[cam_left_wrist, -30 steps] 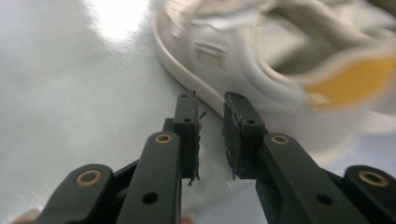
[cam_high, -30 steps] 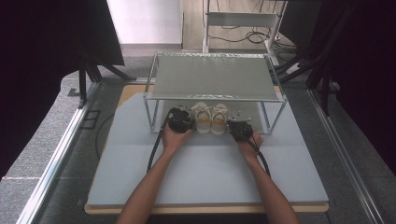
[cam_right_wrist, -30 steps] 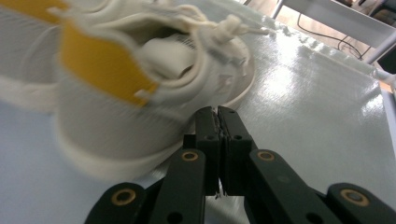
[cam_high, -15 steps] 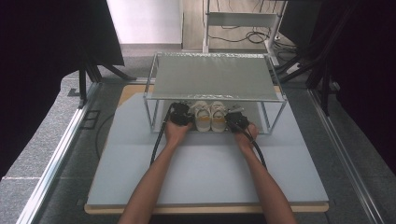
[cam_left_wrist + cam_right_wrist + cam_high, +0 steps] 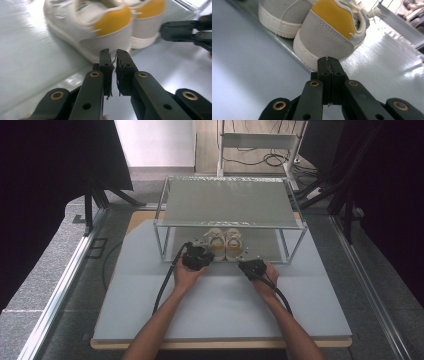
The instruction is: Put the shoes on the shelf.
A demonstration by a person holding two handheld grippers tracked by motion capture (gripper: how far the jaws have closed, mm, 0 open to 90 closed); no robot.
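A pair of cream sneakers (image 5: pixel 225 244) with yellow heel tabs stands on the lower shelf of a metal rack (image 5: pixel 165 227), heels toward me. My left gripper (image 5: pixel 204 253) sits just in front of the left shoe's heel (image 5: pixel 110 30), its jaws shut with only a thin slit and nothing between them (image 5: pixel 113 53). My right gripper (image 5: pixel 246 261) is by the shelf's front edge, a little short of the right shoe's heel (image 5: pixel 329 37). Its jaws are pressed shut and empty (image 5: pixel 328 60). Neither gripper touches a shoe.
The rack's top shelf (image 5: pixel 227 202) overhangs the shoes, and its thin corner posts (image 5: pixel 292 245) stand at either side. The pale blue table top (image 5: pixel 220 305) stretches toward me. My right gripper (image 5: pixel 187 28) appears at the right of the left gripper view.
Both grippers reached in toward the shoes' heels half a second ago and have since drawn back toward me. The shoes stand where they were.
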